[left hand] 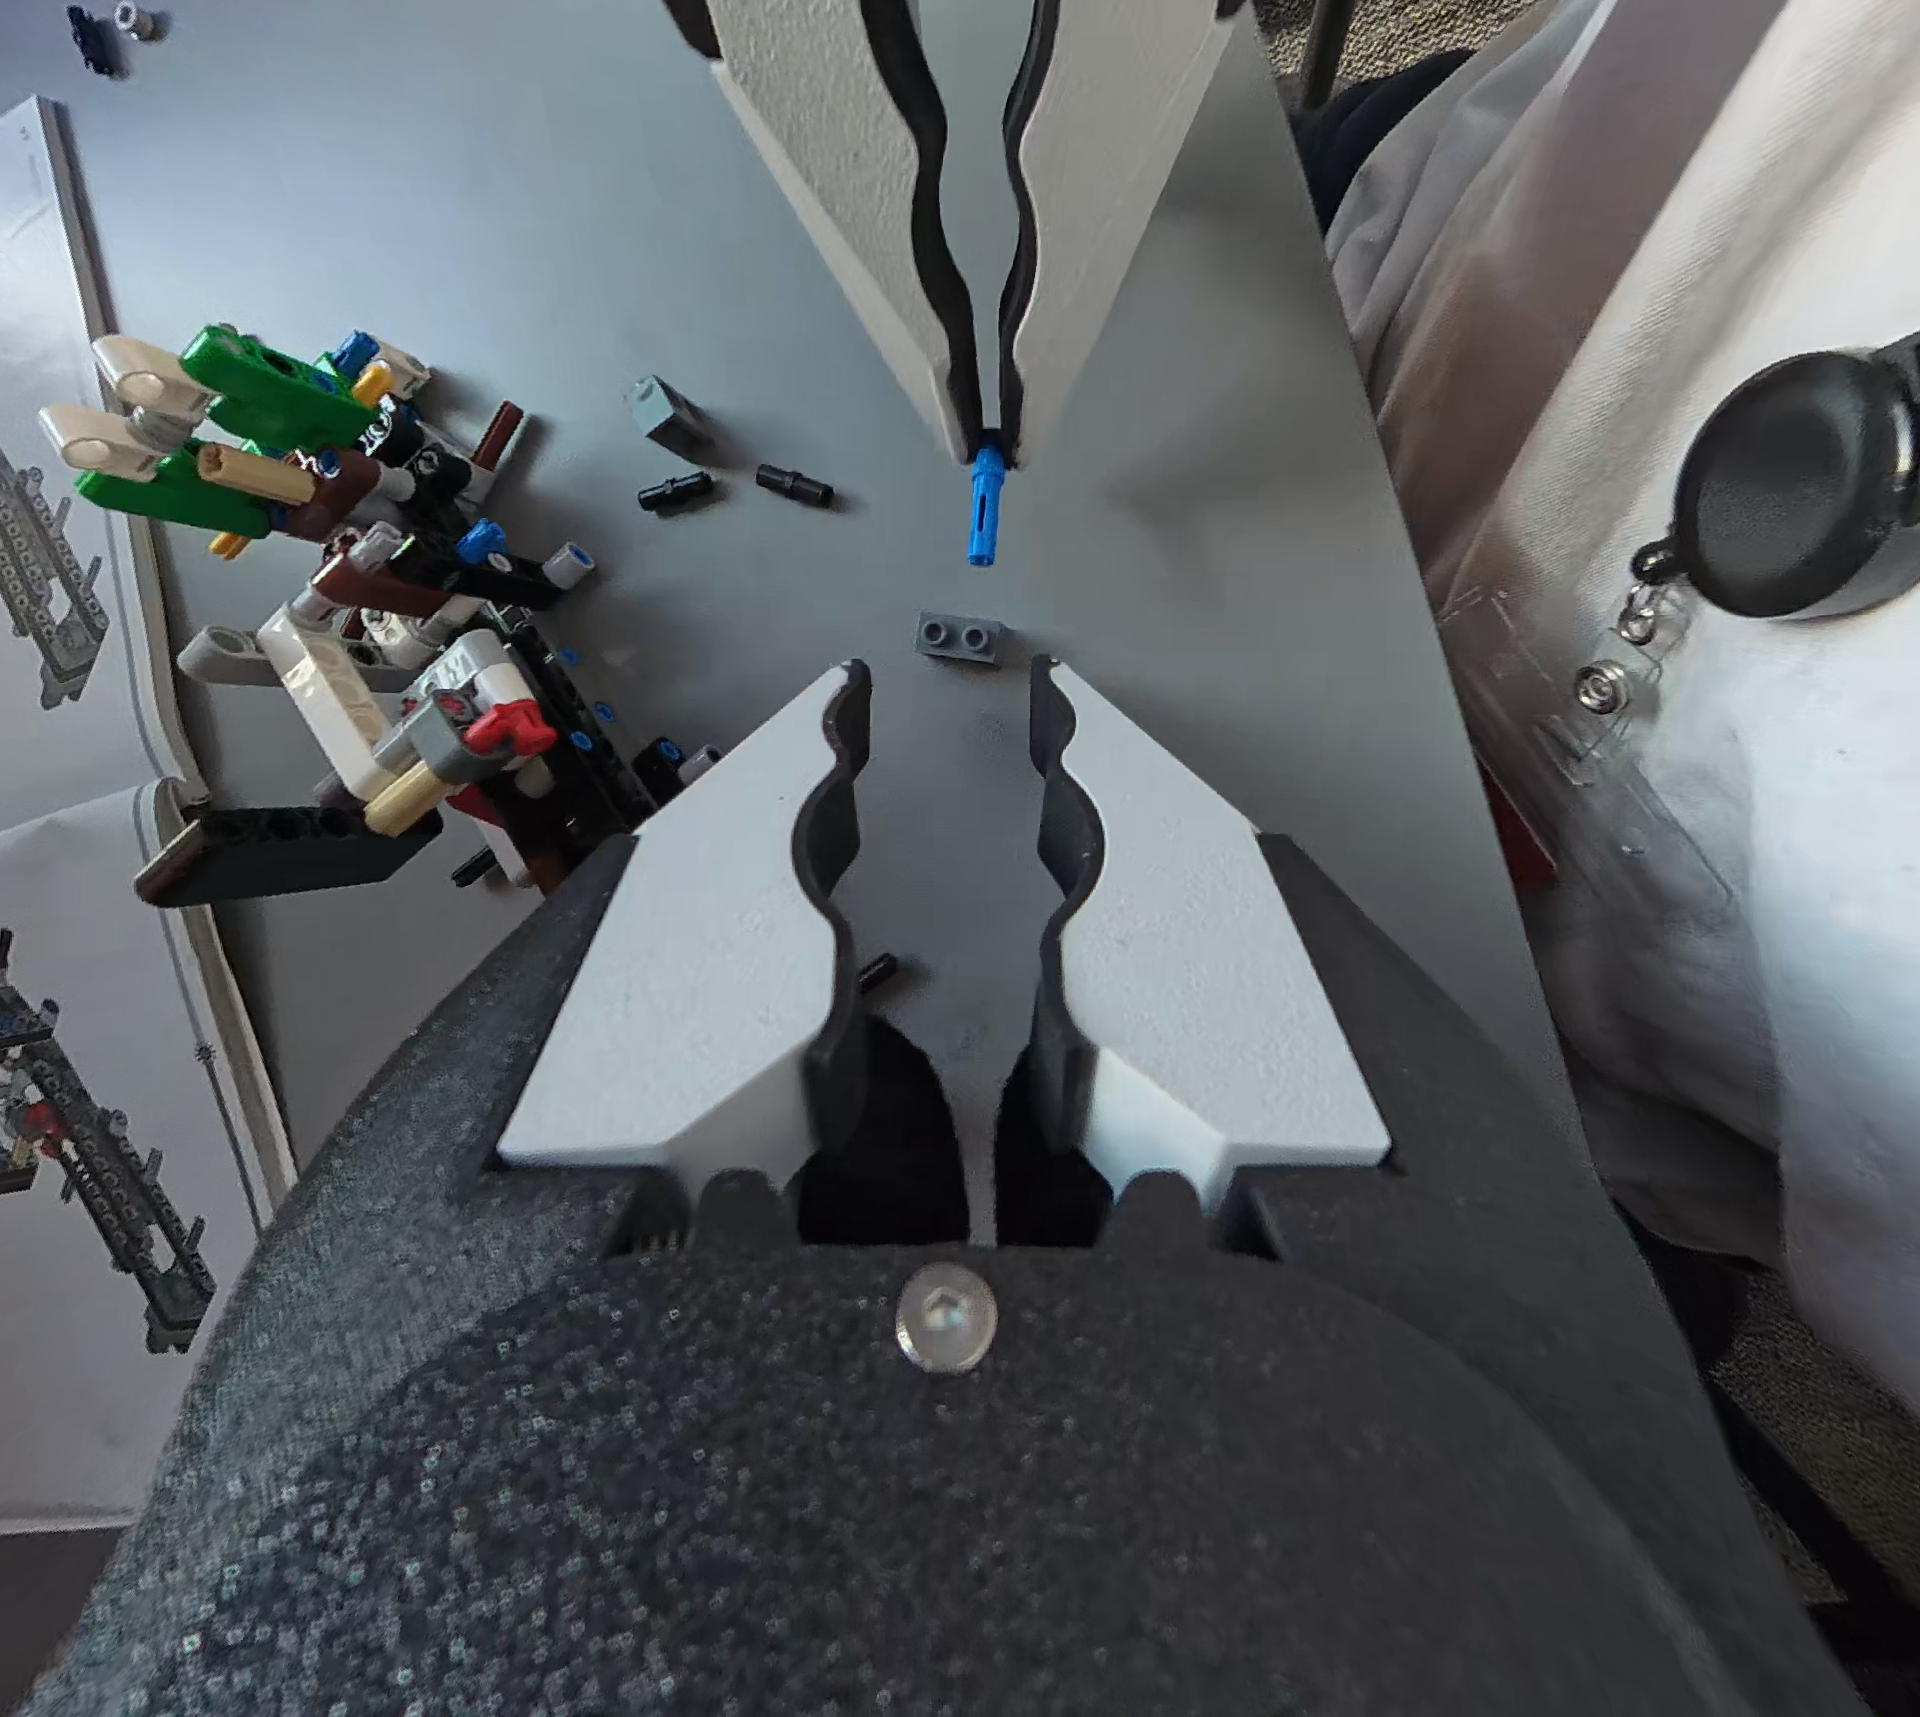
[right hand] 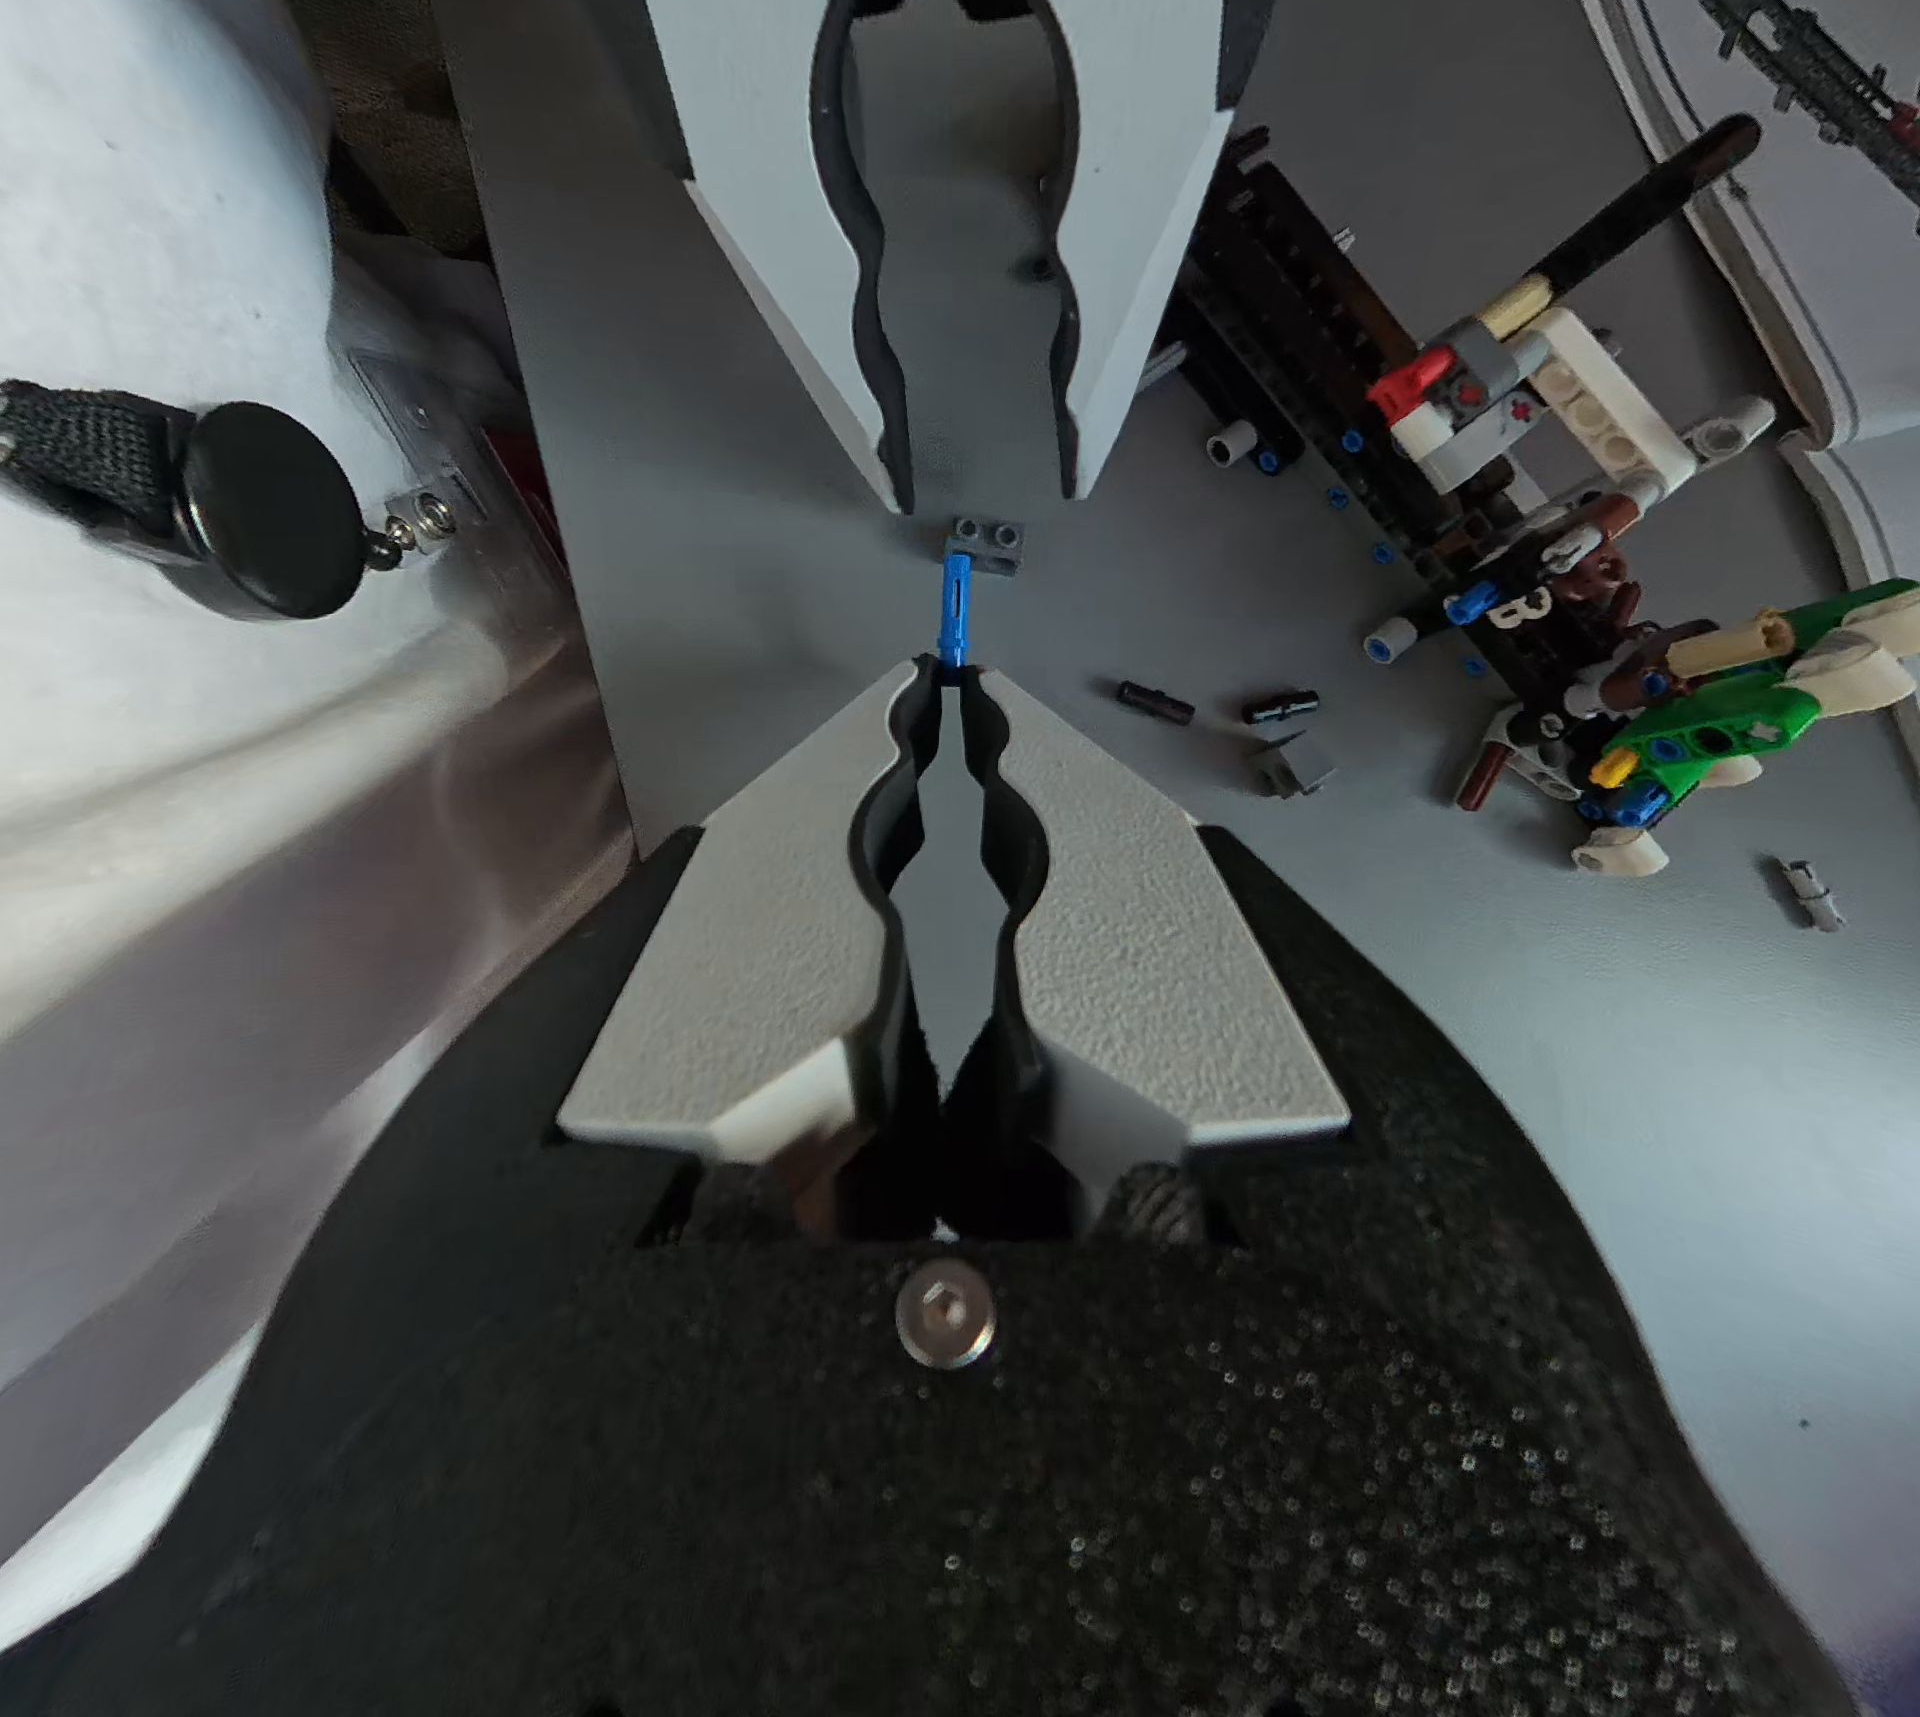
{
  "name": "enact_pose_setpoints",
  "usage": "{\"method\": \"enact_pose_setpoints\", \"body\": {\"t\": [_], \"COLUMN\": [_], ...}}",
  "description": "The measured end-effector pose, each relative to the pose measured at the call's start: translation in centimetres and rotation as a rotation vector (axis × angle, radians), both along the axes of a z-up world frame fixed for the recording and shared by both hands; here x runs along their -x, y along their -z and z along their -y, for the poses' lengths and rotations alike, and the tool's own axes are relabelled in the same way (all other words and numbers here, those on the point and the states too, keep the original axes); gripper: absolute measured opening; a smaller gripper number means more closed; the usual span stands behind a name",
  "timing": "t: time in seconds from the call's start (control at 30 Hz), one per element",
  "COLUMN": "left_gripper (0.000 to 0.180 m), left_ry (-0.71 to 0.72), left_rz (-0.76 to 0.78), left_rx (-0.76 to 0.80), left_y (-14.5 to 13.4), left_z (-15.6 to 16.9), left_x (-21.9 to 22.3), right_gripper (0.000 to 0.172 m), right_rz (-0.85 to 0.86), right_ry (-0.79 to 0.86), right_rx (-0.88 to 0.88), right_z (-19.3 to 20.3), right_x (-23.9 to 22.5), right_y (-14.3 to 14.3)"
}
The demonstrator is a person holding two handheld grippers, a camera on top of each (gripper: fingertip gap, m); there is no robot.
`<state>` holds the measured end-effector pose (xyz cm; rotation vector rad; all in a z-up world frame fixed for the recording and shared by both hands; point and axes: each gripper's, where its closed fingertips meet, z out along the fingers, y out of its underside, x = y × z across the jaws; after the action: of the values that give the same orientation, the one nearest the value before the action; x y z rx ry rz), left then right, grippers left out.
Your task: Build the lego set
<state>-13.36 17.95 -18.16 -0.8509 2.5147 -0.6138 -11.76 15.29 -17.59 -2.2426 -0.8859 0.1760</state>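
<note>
My right gripper [right hand: 948, 678] is shut on one end of a blue pin [right hand: 954, 609], which sticks out forward from the fingertips. The pin's free end points at a small grey two-stud brick [right hand: 987, 547] lying on the grey table [right hand: 727, 524]. My left gripper [left hand: 951, 670] is open and empty, its fingertips just short of the same grey brick [left hand: 961, 637], one on each side. In the left wrist view the right gripper [left hand: 992, 446] comes in from the far side holding the blue pin [left hand: 982, 514] above the table. The two grippers face each other.
A pile of assembled and loose building pieces [left hand: 343, 587] lies to the left gripper's left, with two black pins [left hand: 727, 488] and a grey block [left hand: 665, 415] nearby. Printed instruction sheets [left hand: 62, 524] lie beyond. A person in white clothing [left hand: 1662, 524] with a black badge reel [left hand: 1797, 488] sits at the table's edge. Some 4 cm of space lies between my two pairs of fingers.
</note>
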Motion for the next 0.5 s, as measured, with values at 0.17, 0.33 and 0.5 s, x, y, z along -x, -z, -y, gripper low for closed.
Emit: {"method": "enact_pose_setpoints", "body": {"t": [0.17,0.33,0.5], "left_gripper": [0.026,0.018,0.015], "left_ry": [0.033,0.033,0.027], "left_rz": [-0.047,-0.065,-0.068], "left_rx": [0.028,0.062,0.091], "left_y": [0.7,0.8,0.8], "left_z": [0.2,0.4,0.4], "left_x": [-0.5,-1.0,-0.9], "right_gripper": [0.002,0.002,0.002], "right_rz": [-0.04,-0.052,-0.025], "right_ry": [0.003,0.037,0.004], "right_rx": [0.181,0.26,0.299], "right_z": [0.4,-0.2,-0.4], "right_x": [0.4,-0.1,0.1], "right_y": [1.3,1.4,1.4]}}
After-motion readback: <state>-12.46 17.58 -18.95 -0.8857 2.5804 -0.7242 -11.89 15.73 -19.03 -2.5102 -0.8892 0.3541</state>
